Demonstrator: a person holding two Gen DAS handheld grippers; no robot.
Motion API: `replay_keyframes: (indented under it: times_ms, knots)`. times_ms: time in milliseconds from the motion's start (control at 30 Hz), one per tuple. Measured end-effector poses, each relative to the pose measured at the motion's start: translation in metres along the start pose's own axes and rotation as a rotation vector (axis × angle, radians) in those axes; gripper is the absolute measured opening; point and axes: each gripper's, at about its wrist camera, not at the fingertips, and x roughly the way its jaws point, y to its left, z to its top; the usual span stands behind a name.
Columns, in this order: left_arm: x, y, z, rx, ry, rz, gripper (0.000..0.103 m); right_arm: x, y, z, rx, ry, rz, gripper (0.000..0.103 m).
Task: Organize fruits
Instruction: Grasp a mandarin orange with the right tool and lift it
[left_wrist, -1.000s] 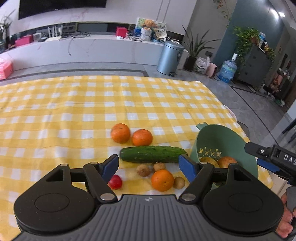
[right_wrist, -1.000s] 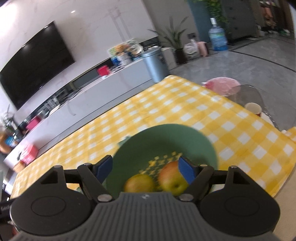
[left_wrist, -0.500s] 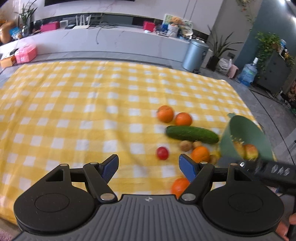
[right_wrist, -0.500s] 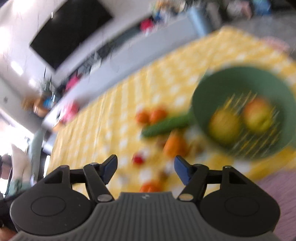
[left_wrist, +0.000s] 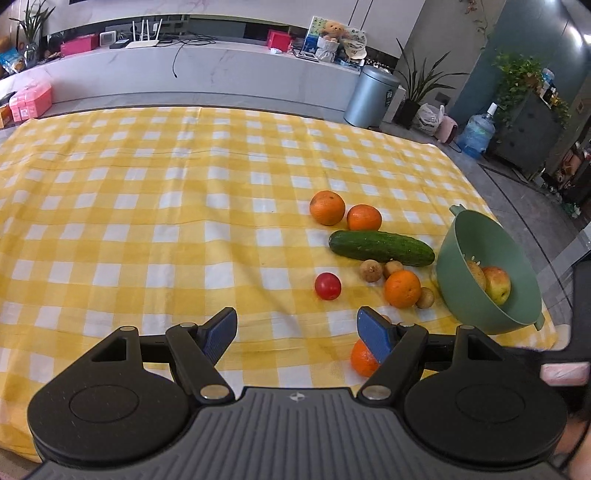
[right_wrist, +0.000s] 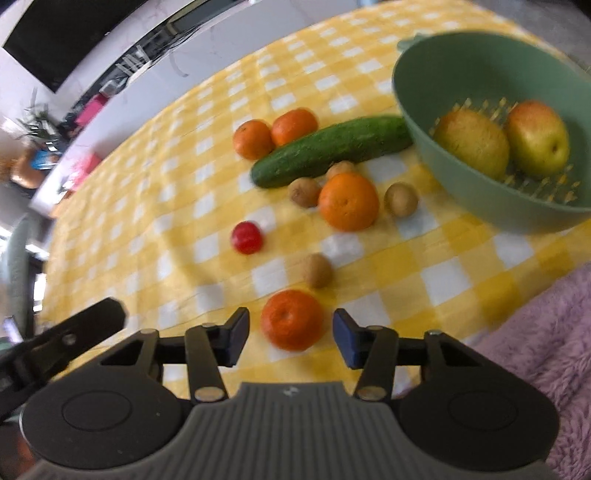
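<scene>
Left tool's blue pad (left_wrist: 373, 334) hides part of the near orange (left_wrist: 361, 359); right view blurred

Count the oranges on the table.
4. Two sit side by side behind the cucumber: one and another. One lies among the small brown fruits. One lies between the right gripper's closing jaws. None visible in the bowl.
</scene>
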Motion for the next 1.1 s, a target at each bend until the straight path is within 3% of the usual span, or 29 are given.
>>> replay_keyframes:
  times_ms: [67, 300, 567, 700, 1000, 1100]
  knots:
    - [0.001, 0.002, -0.001, 0.001, 0.003, 0.0, 0.087, 0.003, 0.008, -0.002, -0.043, -0.022, -0.051, 0.045]
    - [-0.002, 0.013, 0.001, -0.019, -0.014, -0.002, 0.087, 0.016, 0.015, -0.006, -0.058, -0.014, -0.072, 0.043]
    - [-0.001, 0.038, 0.005, -0.089, -0.016, 0.002, 0.087, 0.024, 0.038, -0.009, -0.172, -0.04, -0.131, 0.039]
    - [0.0, 0.045, 0.005, -0.118, -0.013, 0.003, 0.087, 0.024, 0.035, -0.008, -0.157, -0.045, -0.124, 0.039]
    - [0.002, 0.029, 0.001, -0.051, 0.008, 0.01, 0.087, 0.027, 0.037, -0.01, -0.194, -0.067, -0.112, 0.039]
    - [0.001, 0.028, 0.001, -0.06, -0.002, 0.01, 0.087, 0.023, 0.032, -0.01, -0.163, -0.042, -0.069, 0.039]
